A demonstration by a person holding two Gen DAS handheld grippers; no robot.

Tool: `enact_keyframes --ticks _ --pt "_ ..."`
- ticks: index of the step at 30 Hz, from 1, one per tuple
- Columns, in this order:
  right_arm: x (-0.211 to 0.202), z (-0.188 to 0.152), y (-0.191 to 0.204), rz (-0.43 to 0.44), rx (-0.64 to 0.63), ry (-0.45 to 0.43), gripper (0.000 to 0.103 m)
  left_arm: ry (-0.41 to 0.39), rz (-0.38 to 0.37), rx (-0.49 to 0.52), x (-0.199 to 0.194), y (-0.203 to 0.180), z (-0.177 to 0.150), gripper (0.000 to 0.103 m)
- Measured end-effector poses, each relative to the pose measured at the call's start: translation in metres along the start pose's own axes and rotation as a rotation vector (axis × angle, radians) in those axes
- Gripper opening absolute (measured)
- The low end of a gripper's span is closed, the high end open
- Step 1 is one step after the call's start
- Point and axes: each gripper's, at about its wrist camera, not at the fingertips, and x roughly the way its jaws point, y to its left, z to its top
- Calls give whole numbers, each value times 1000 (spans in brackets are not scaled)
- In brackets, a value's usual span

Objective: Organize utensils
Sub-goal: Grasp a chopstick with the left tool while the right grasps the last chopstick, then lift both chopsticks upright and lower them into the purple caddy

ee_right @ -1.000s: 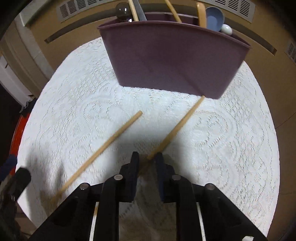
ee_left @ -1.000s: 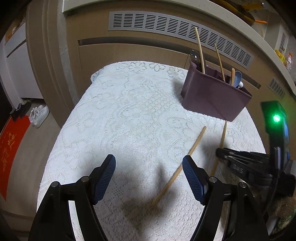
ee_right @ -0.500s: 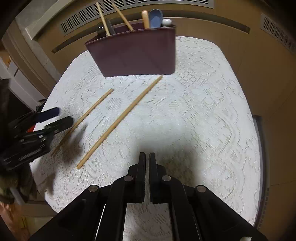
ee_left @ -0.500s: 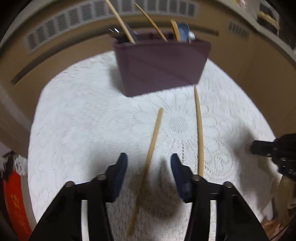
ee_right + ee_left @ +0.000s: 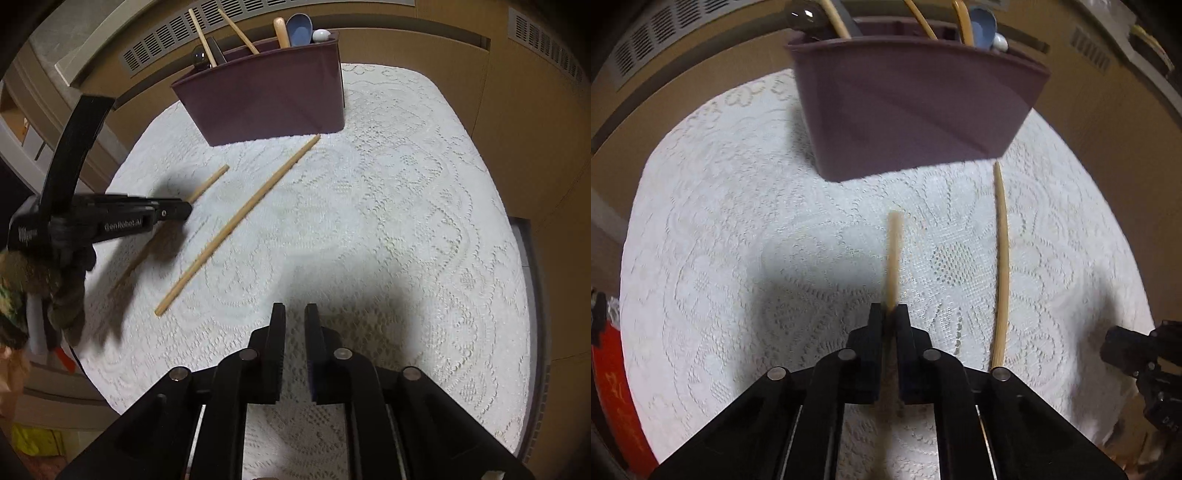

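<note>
White lace cloth [image 5: 388,221] covers the bench; behind it, tan panelling with vent grilles. Purple utensil holder [image 5: 908,107] stands at the far edge, already carrying chopsticks, a blue spoon and a wooden handle. Left gripper [image 5: 891,312]: fingers closed right down on the near chopstick [image 5: 894,254], which juts forward from between them toward the holder. Grip sits partway along the stick, with the far end free. Second chopstick [image 5: 1001,258] lies loose on the cloth just to the right, its far tip against the holder's base. Right gripper [image 5: 294,314]: fingers just beginning to part, a narrow gap, nothing between them, hovering over bare cloth. Risks, as judged: thin round stick may pivot or slip in the fingers on lifting; the fingers may snag the lace and drag it; a tilted tip may catch the holder's rim or the utensils already inside.
</note>
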Motion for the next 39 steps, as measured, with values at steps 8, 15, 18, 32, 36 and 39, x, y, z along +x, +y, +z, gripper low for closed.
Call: enact_keyframes --ticks 8,15,18,32,36,39 --pt "24 35 17 45 94 13 12 -262 -96 -227 -69 27 -42 6" --pt "70 69 41 -104 143 29 12 -339 -127 -290 -95 45 -65 6" --pt "76 78 46 -144 181 8 23 -351 -121 -322 -99 55 -76 6" --pt "94 90 75 -270 51 -12 10 -369 -140 -376 -106 68 -93 6" --pt "78 75 64 -192 55 0 7 -366 -140 -364 -108 62 -93 6" --pt "54 60 57 -123 40 -14 7 -369 -148 -358 -111 55 -93 6"
